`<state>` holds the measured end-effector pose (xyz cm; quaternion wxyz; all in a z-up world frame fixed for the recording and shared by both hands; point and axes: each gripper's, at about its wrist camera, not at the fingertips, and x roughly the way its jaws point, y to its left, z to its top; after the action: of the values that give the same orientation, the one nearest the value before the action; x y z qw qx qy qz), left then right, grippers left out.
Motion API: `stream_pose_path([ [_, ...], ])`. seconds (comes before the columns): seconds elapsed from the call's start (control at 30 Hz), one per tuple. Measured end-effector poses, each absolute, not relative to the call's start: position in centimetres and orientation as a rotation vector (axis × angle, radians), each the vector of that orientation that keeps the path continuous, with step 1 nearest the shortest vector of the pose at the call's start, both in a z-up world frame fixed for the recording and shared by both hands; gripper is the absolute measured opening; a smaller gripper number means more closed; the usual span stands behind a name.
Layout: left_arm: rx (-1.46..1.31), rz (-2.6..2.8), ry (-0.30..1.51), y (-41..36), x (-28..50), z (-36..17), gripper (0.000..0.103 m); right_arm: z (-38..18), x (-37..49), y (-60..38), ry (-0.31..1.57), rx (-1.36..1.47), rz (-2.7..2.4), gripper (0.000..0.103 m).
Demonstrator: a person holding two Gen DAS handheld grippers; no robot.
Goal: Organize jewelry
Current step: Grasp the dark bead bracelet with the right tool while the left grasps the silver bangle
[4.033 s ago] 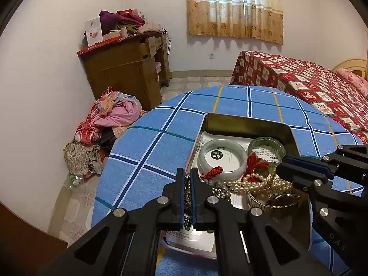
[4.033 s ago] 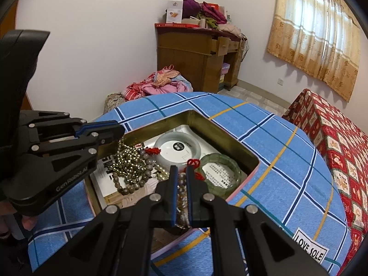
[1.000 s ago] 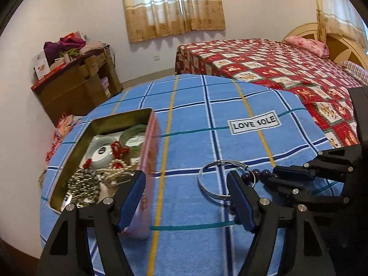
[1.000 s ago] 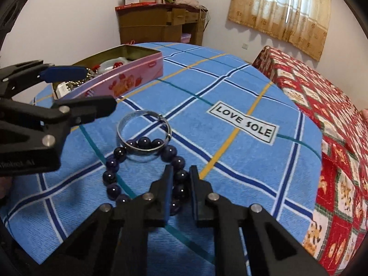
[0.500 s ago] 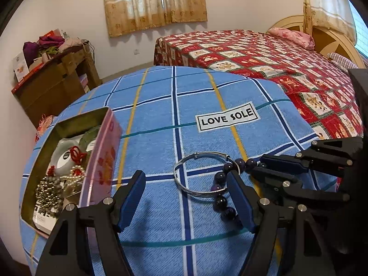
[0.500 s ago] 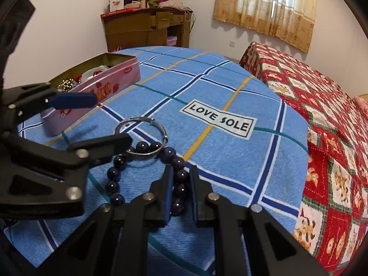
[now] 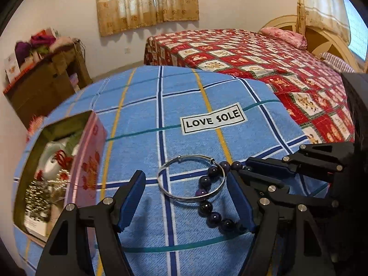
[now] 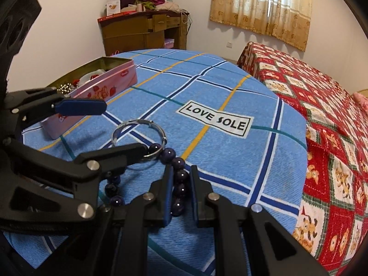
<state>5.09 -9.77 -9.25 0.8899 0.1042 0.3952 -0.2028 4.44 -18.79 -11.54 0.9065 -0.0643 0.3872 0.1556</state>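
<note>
A silver bangle [image 7: 191,179] lies on the blue checked cloth and overlaps a dark purple bead bracelet [image 7: 211,203]. My left gripper [image 7: 187,201] is open, its fingers either side of the bangle, low over the cloth. My right gripper [image 8: 180,192] is shut on the bead bracelet [image 8: 178,179], which rests on the cloth; the bangle [image 8: 139,141] lies just beyond it. In the left wrist view my right gripper [image 7: 247,171] comes in from the right. The pink tin [image 7: 88,161] stands at the left with pearls, jade bangles and beads inside.
A "LOVE SOLE" label [image 7: 212,118] is sewn on the cloth beyond the bangle. The bed with a red patterned cover [image 7: 264,55] is behind and right. A wooden cabinet [image 8: 142,32] with clutter stands by the wall. The table edge drops off at right.
Both grippers left the tin; the bangle and bead bracelet now lie on the cloth. In the last second the left gripper, open, came closer to the bangle; the right stayed shut on the beads.
</note>
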Motion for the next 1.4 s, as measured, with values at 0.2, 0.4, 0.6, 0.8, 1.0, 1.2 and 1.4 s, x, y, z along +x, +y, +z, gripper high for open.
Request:
stream_pose_path([
  [0.2, 0.207, -0.437, 0.824, -9.8, 5.0, -9.3, 0.073, -11.3, 4.1, -18.9, 0.78, -0.147, 0.311, 0.015],
  [0.4, 0.245, -0.336, 0.835, -9.3, 6.0, -10.1, 0.073, -11.5, 4.2, -18.7, 0.785, -0.149, 0.316, 0.015],
  [0.6, 0.263, -0.295, 0.849, -9.1, 6.8, -10.7, 0.073, -11.7, 4.3, -18.5, 0.779, -0.158, 0.316, 0.016],
  [0.8, 0.291, -0.32, 0.891, -9.6, 7.3, -11.3, 0.044, -11.7, 4.3, -18.4, 0.777, -0.153, 0.316, 0.016],
  [1.0, 0.276, -0.325, 0.909, -9.0, 7.2, -11.2, 0.044, -11.7, 4.3, -18.4, 0.775, -0.151, 0.318, 0.016],
  [1.2, 0.278, -0.367, 0.898, -9.0, 7.1, -11.2, 0.006, -11.7, 4.3, -18.5, 0.768, -0.148, 0.319, 0.016],
  [1.4, 0.221, -0.381, 0.897, -7.8, 7.0, -10.9, 0.002, -11.7, 4.3, -18.7, 0.76, -0.134, 0.32, 0.016],
])
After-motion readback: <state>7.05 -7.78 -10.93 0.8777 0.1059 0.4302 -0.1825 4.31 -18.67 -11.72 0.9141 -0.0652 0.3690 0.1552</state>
